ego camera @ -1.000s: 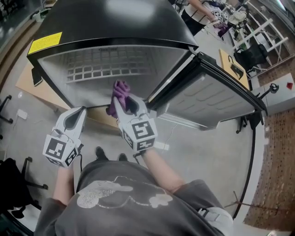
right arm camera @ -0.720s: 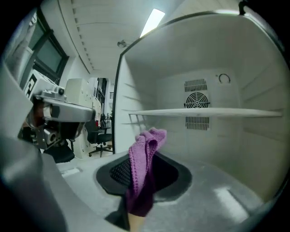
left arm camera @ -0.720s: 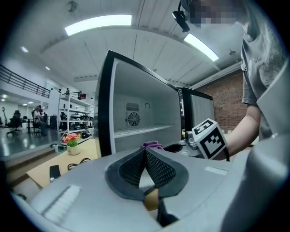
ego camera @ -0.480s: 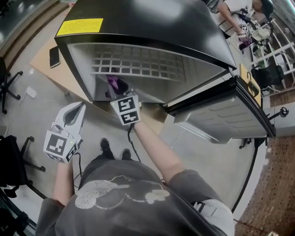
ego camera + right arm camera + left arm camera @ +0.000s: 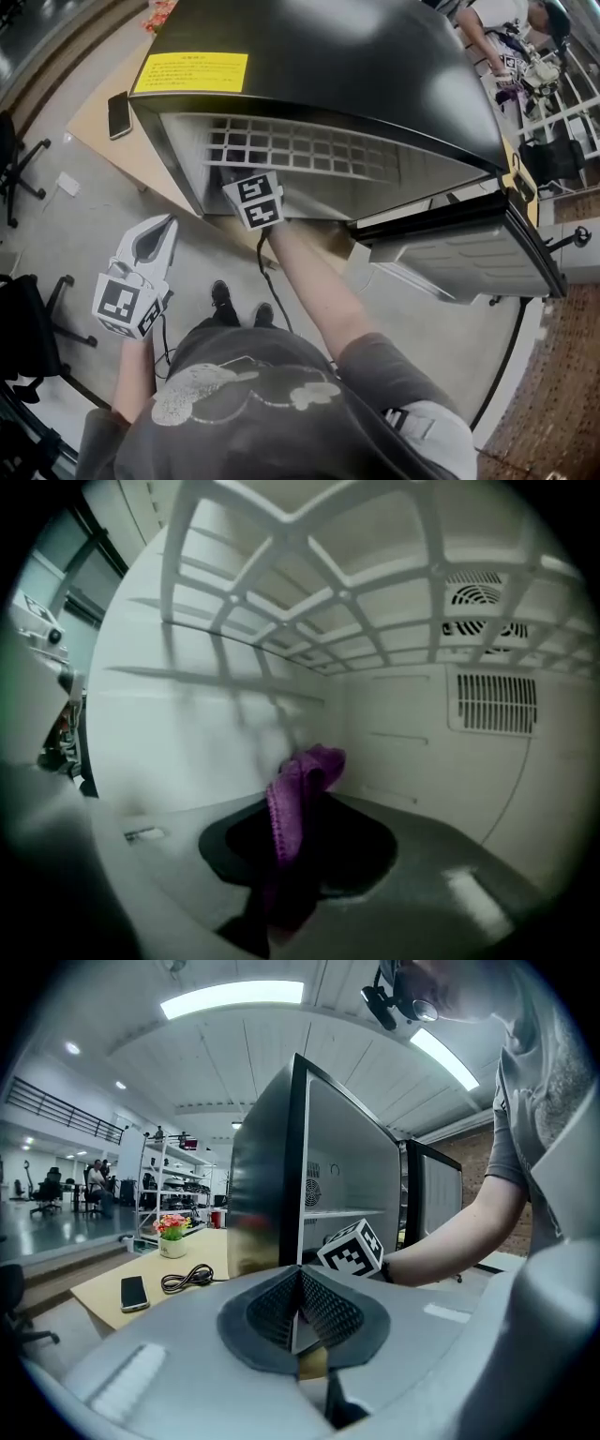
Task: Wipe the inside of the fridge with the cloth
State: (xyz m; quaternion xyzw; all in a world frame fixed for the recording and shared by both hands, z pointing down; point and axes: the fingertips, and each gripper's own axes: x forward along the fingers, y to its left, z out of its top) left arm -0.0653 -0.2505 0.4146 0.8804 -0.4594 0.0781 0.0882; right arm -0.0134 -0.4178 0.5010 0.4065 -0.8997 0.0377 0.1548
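Observation:
The black fridge (image 5: 328,66) stands open, its door (image 5: 459,253) swung out to the right. My right gripper (image 5: 253,200) reaches into the compartment; only its marker cube shows from the head view. In the right gripper view it (image 5: 300,803) is shut on the purple cloth (image 5: 298,785), which sticks up between the jaws in front of the white back wall (image 5: 412,733), apart from it. My left gripper (image 5: 157,228) hangs outside, low at the left of the fridge, shut with nothing in it (image 5: 298,1309).
A white grid shelf (image 5: 356,583) spans the compartment above the cloth, and vents (image 5: 492,700) sit in the back wall. A wooden table (image 5: 103,122) at the fridge's left carries a phone (image 5: 134,1292), a coiled cable (image 5: 187,1279) and a flower pot (image 5: 172,1238). Office chairs stand at the left.
My right gripper has gone forward with the cloth, from in front of the opening to inside the fridge. The left gripper has stayed roughly in place.

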